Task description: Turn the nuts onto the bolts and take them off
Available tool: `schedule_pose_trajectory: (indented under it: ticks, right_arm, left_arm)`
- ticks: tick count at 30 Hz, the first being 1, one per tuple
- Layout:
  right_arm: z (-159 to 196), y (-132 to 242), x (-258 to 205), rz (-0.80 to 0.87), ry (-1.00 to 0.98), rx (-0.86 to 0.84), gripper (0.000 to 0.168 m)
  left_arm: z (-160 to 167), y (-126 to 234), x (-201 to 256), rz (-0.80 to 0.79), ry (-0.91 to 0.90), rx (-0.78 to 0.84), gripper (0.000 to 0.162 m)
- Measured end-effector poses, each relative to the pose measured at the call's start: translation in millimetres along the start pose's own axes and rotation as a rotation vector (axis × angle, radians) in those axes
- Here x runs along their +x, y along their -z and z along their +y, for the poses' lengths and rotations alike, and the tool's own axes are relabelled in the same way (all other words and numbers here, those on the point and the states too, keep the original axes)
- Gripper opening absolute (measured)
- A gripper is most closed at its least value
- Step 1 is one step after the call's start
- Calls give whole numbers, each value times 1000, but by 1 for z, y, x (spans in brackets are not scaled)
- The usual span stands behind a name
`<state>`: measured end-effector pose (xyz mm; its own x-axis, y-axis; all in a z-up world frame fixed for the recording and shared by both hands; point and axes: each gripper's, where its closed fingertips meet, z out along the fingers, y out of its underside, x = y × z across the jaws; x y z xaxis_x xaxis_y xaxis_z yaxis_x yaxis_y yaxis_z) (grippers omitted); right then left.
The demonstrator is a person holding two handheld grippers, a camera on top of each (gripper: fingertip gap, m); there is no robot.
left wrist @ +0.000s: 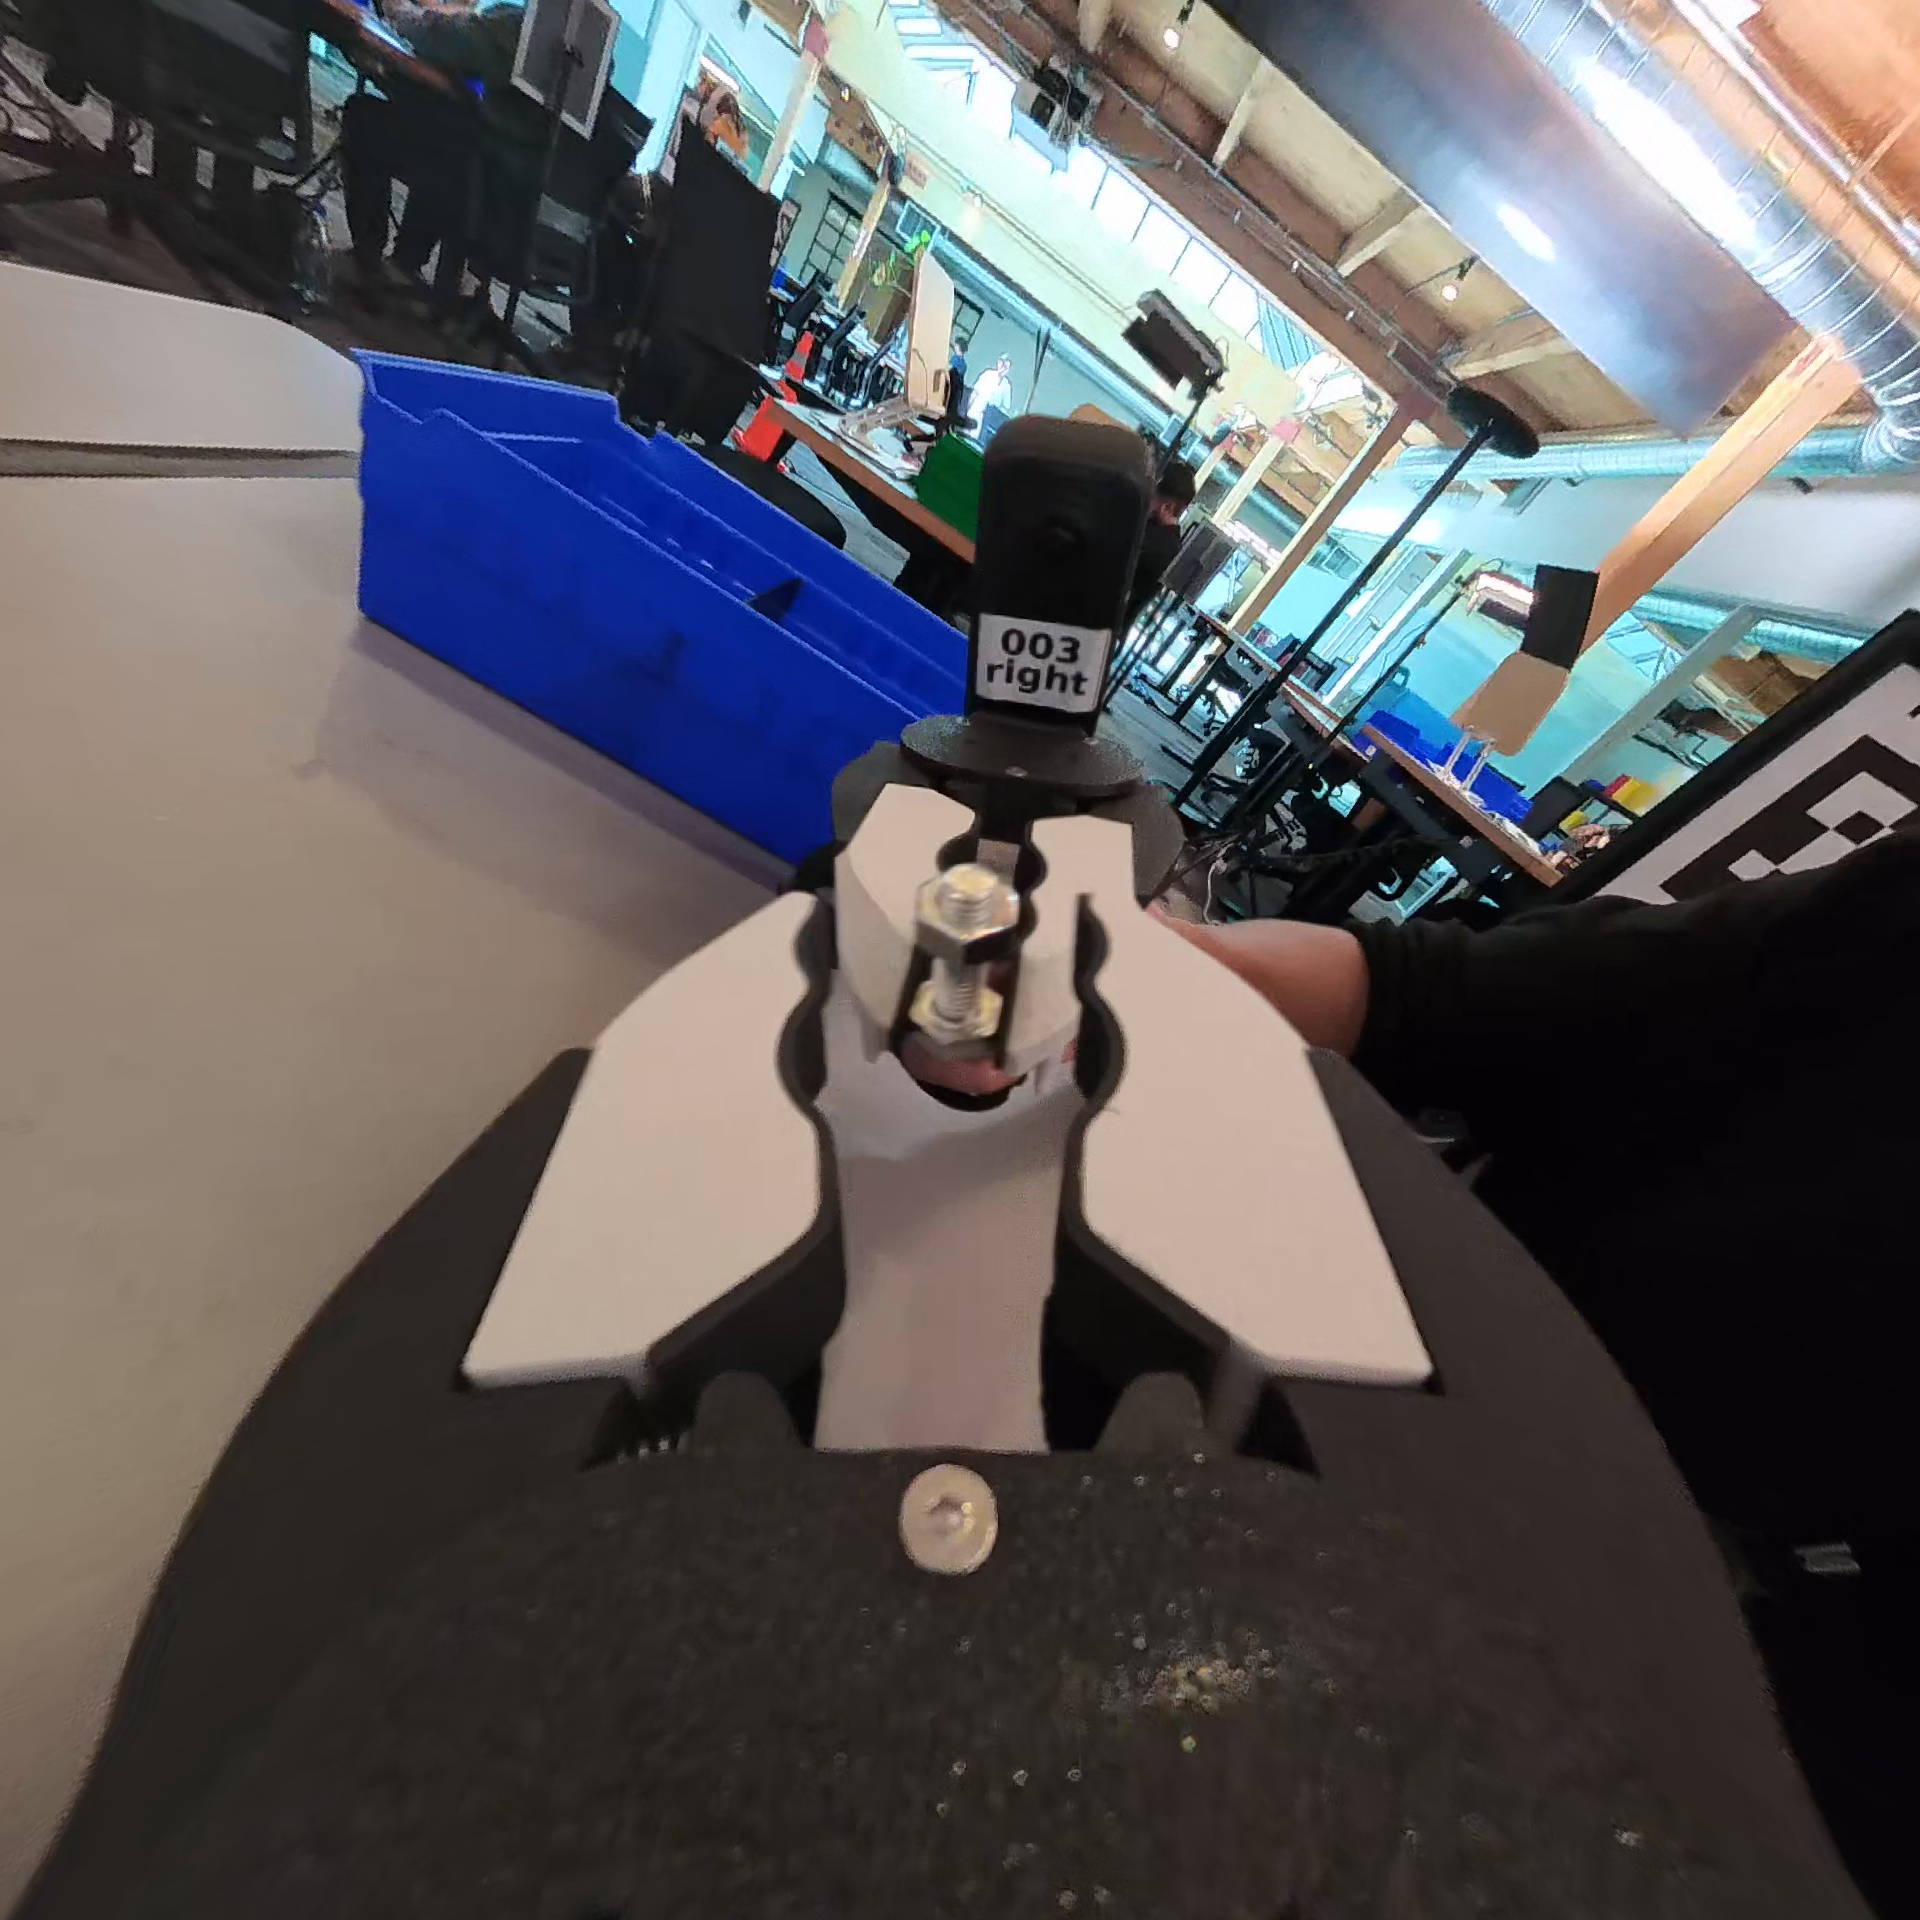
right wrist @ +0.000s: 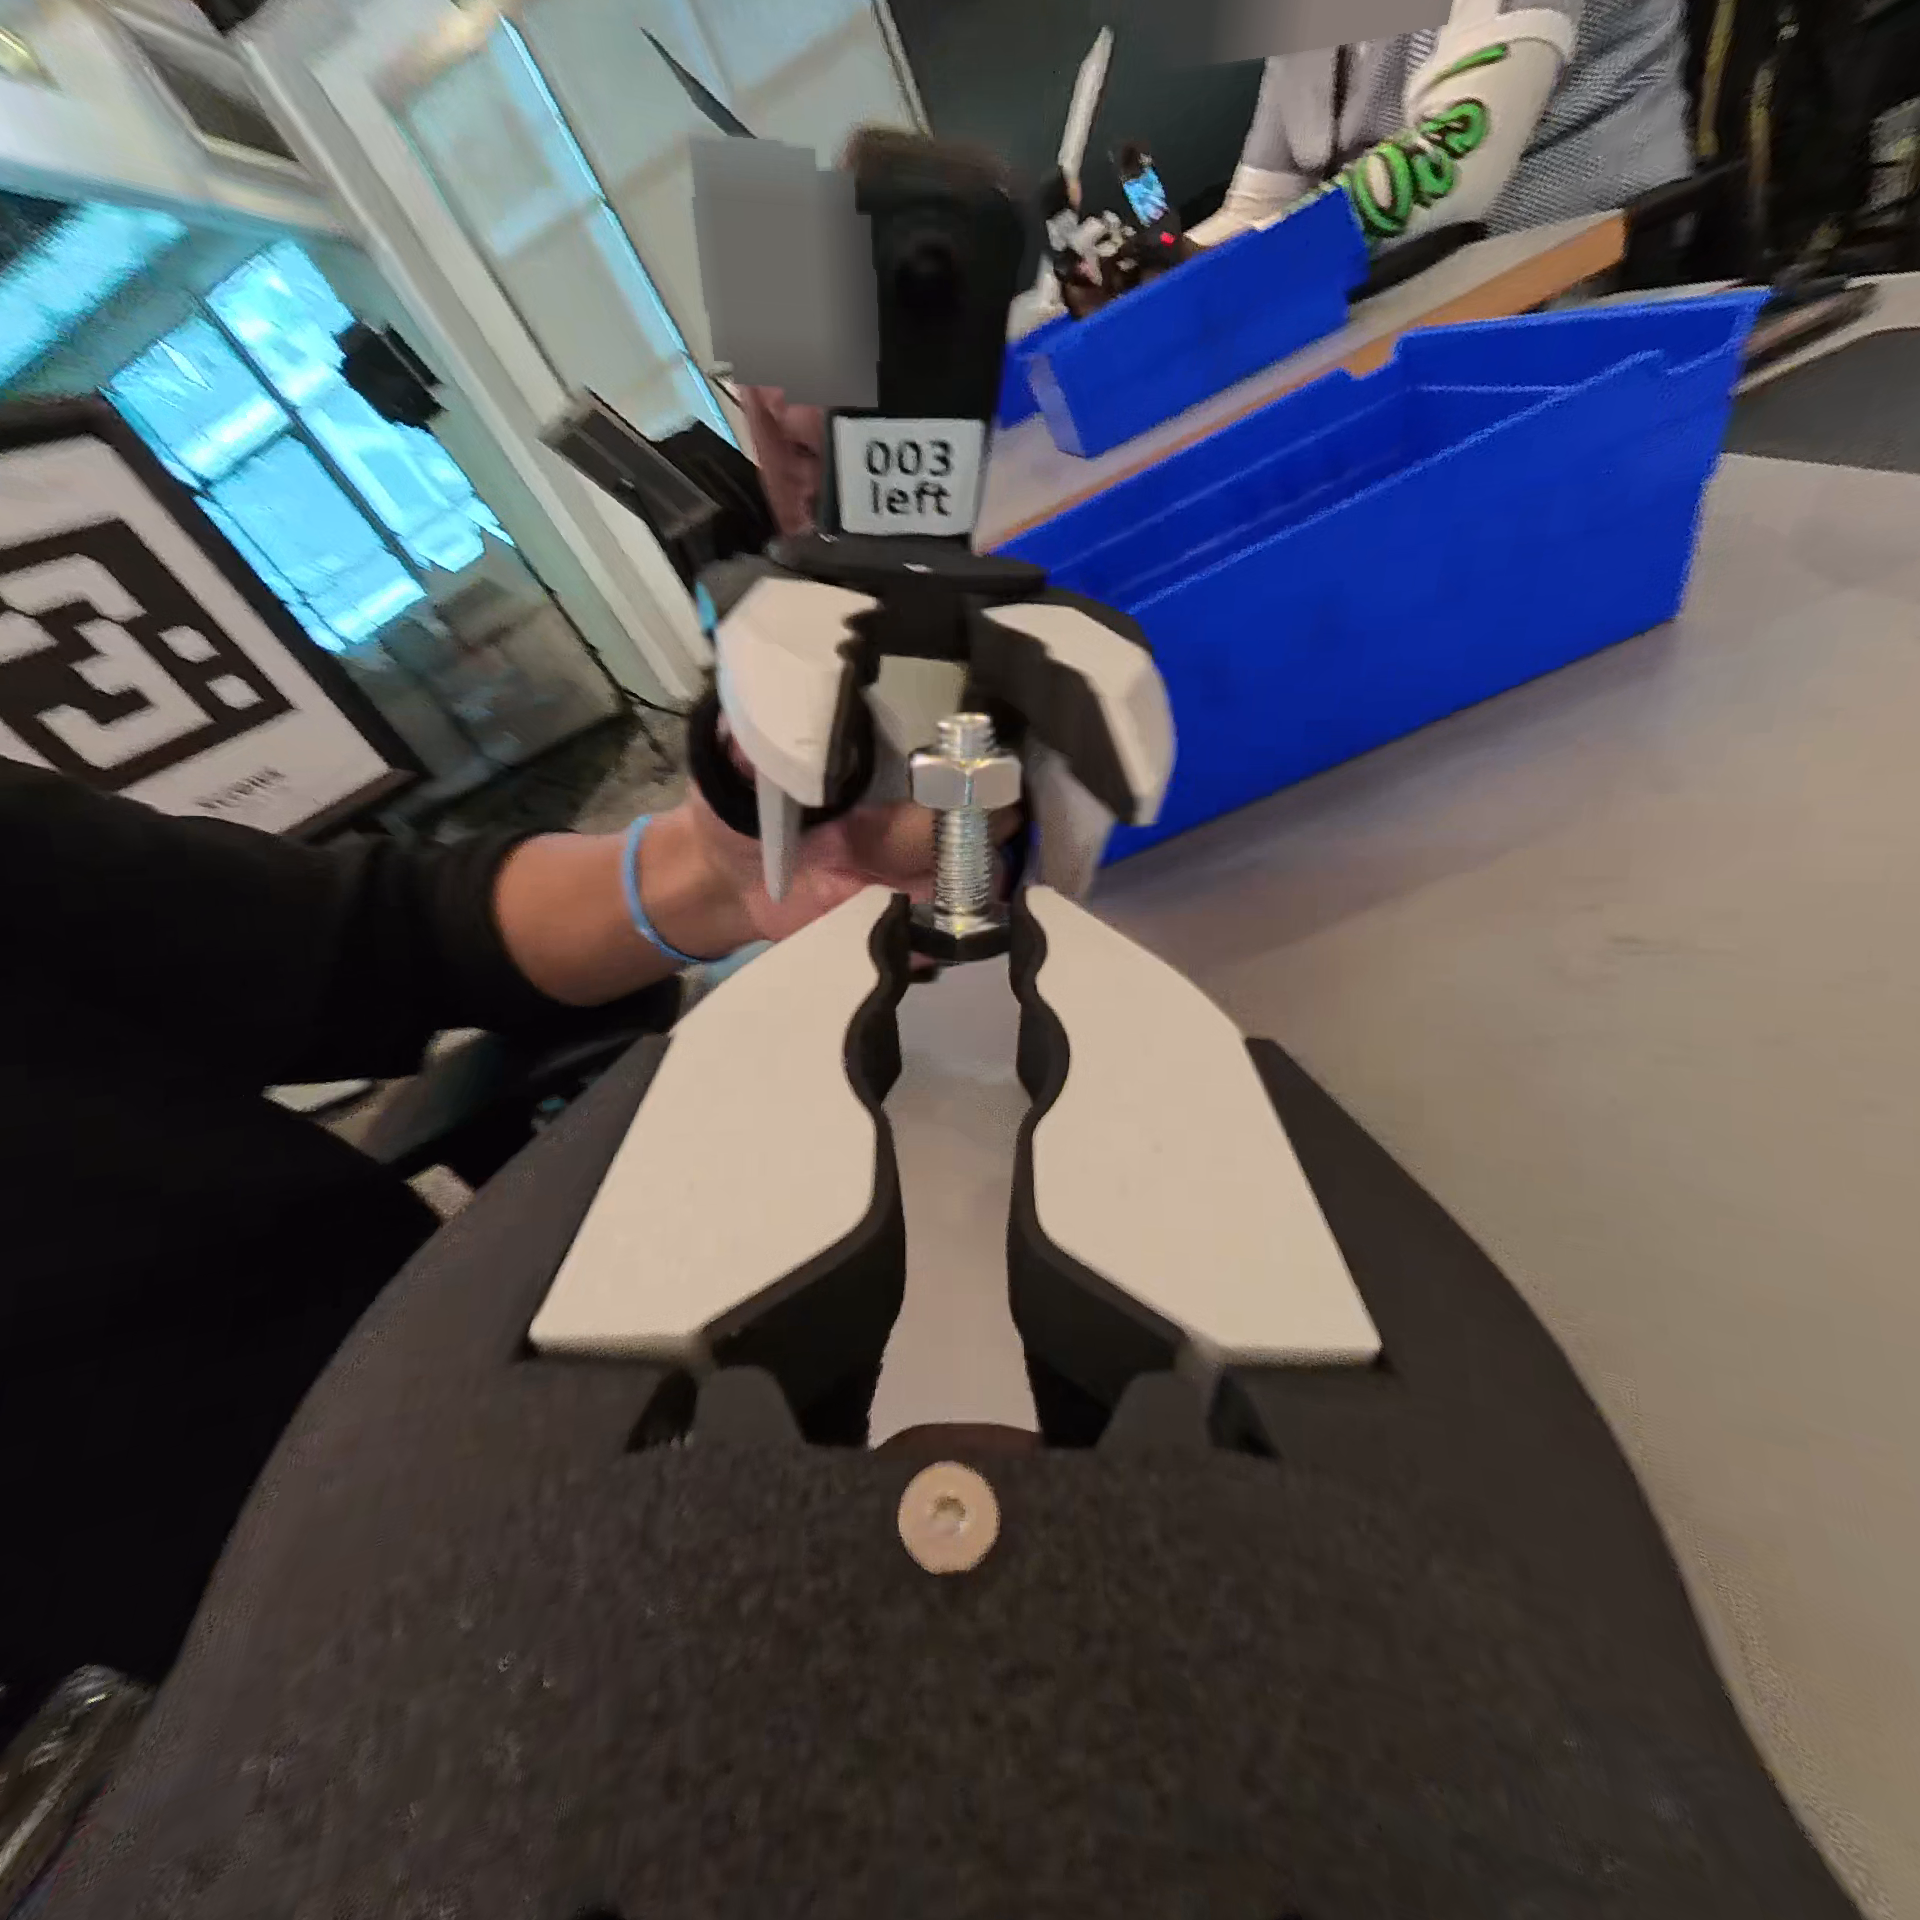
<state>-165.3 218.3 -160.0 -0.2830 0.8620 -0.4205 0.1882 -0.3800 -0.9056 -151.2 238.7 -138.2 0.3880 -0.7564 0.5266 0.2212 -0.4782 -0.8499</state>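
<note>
Right wrist view, table [right wrist: 1558, 1039]: grey and bare where I can see it, no loose nuts or bolts on it.
Blue bin [right wrist: 1403, 582]: sits on the table behind the work. Its inside is mostly walled off from both cameras, so I can't count spare parts.
Right claw [right wrist: 961, 920]: my tips are pinched together on the bolt head, holding it up off the table.
Left claw [left wrist: 953, 914]: fingers are apart, one on each side of the nut. Left wrist view shows gaps on both sides, so I'd say there's no grip on it.
Bolt [right wrist: 958, 852]: upright between my two claws, head down, thread end up.
Nut [right wrist: 961, 776]: sits high on the thread, a few turns showing above it and a long bare run down to the head.
Progress: one nut partly threaded, roughly early-to-mid. I can't tell whether it's going on or coming off.
Hard to see: the contact at the bolt head is partly shadowed, the dark piece under the head is unclear, and the background is blurred.
</note>
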Motion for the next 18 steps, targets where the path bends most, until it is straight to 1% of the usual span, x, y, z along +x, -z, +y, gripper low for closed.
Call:
schedule_pose_trajectory:
  ticks: [1,3,6,7,9,10,14,18]
  right_arm:
    - [-2,0,-4,-39,-22,18,18]
    - [-3,1,-10,-98,-55,31,18]
    - [-6,0,-23,-208,-100,56,18]
    - [-7,0,-29,-251,-116,69,18]
    - [-11,1,-35,-307,-140,94,18]
    - [-11,1,-37,-324,-147,93,18]
    - [-6,-2,-33,-267,-104,53,18]
    - [-5,-3,-19,-139,-57,44,18]
  left_arm:
    - [-1,1,-1,-2,-7,10,50]
    - [-2,3,2,14,-36,24,51]
    - [-2,3,15,104,-40,24,47]
    - [-2,3,20,139,-35,27,42]
    - [-1,5,30,213,-37,28,24]
    - [-1,6,34,241,-39,30,19]
    - [1,4,34,231,-37,28,17]
    - [-1,1,21,154,15,54,16]
